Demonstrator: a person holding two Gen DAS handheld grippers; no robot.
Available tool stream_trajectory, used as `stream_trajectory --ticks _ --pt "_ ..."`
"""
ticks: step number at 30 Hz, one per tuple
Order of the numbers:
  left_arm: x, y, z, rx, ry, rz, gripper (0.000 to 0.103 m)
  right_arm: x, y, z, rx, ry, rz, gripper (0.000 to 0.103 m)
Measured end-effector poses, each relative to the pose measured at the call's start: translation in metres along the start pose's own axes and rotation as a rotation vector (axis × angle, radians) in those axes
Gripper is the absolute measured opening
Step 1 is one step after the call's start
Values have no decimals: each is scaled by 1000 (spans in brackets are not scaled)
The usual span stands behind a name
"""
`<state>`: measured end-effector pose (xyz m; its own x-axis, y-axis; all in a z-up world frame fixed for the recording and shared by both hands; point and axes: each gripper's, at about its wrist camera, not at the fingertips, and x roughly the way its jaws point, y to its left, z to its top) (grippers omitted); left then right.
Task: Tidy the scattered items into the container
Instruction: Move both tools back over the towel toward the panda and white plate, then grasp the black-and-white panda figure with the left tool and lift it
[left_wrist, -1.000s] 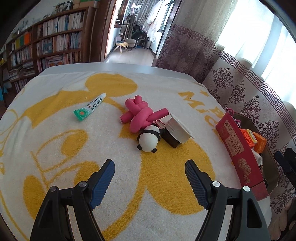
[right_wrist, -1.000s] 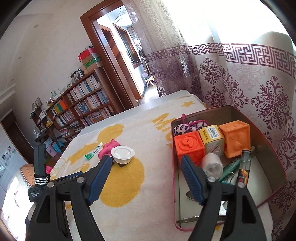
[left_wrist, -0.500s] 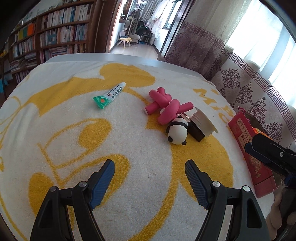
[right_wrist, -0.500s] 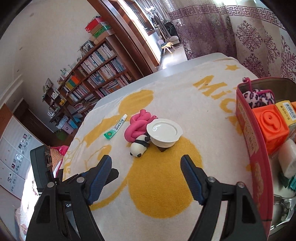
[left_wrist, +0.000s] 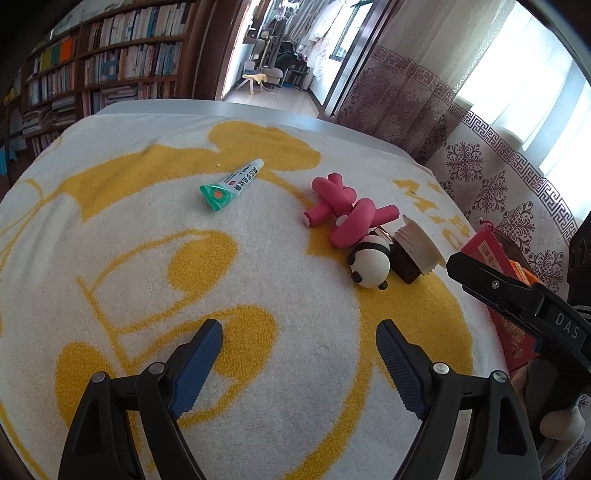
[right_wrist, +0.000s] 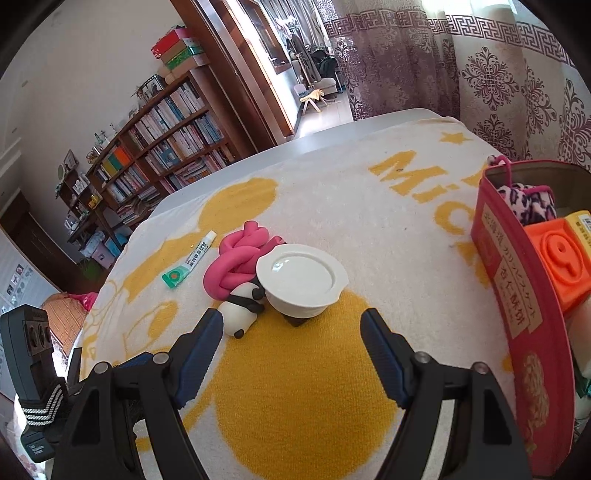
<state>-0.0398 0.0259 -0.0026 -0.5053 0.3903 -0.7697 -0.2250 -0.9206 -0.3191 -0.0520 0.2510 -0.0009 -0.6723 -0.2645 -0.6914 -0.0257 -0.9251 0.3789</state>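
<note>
On a white and yellow towel (left_wrist: 147, 280) lie a green-white tube (left_wrist: 231, 184) (right_wrist: 188, 260), a knotted pink foam roller (left_wrist: 347, 216) (right_wrist: 236, 254), a panda toy (left_wrist: 369, 264) (right_wrist: 240, 308) and a dark jar with a white lid (left_wrist: 415, 251) (right_wrist: 303, 278). A red tin (right_wrist: 517, 295) (left_wrist: 506, 306) at the right holds an orange block (right_wrist: 561, 258) and other items. My left gripper (left_wrist: 299, 341) hovers over bare towel, its jaws opening with nothing between them. My right gripper (right_wrist: 291, 332) is open just short of the jar and panda.
A bookshelf (right_wrist: 159, 155) and a doorway (left_wrist: 280, 55) stand beyond the far table edge. Patterned curtains (right_wrist: 498, 62) hang at the right behind the tin. The left hand-held unit shows at lower left in the right wrist view (right_wrist: 29, 369).
The right gripper swung left from above the tin to face the jar and panda, coming lower and closer. The left gripper's view shifted, and its jaws spread a little wider.
</note>
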Motion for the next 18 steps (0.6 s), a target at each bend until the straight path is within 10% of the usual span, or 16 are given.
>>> stream_trajectory --ticks 13,18 --pt "29 -55 24 153 60 -46 86 -25 -13 3 58 -94 65 80" --pt "51 -61 36 161 76 -12 63 -41 -13 5 68 -154 76 80"
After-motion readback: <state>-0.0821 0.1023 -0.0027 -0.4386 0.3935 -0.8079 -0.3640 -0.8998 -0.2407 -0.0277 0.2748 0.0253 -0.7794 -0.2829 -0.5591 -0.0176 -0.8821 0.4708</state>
